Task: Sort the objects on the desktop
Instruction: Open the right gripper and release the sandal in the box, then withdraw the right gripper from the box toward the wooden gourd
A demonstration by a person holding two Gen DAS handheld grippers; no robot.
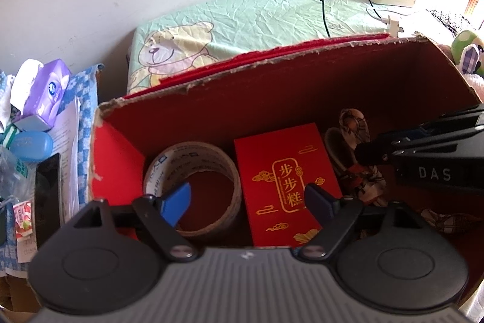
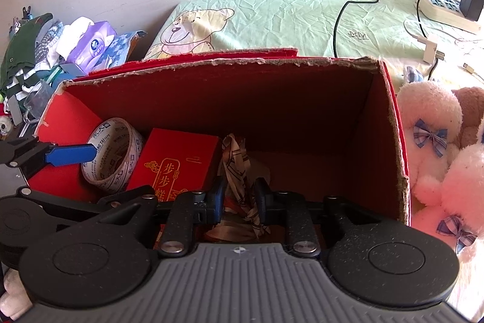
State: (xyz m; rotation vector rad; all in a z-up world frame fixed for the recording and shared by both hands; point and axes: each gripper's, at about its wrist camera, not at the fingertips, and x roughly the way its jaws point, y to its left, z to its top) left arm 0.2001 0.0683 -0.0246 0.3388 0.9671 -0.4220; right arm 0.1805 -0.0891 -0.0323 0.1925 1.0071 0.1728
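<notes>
The cardboard box (image 2: 230, 99) serves as the collecting bin, so the sorted things lie on its floor. Inside it, the red packet (image 1: 287, 186) lies flat at the middle, the tape roll (image 1: 193, 189) left of it, the patterned cloth (image 2: 242, 171) right. The left claw (image 1: 248, 202) hangs wide open, empty, above the packet. The right claw (image 2: 239, 199) stands slightly parted around the cloth, likely releasing it.

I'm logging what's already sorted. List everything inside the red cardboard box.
Inside the red cardboard box: a roll of printed tape, a red gift box with gold characters, and a patterned cloth. The grippers hide the box's near floor.
</notes>
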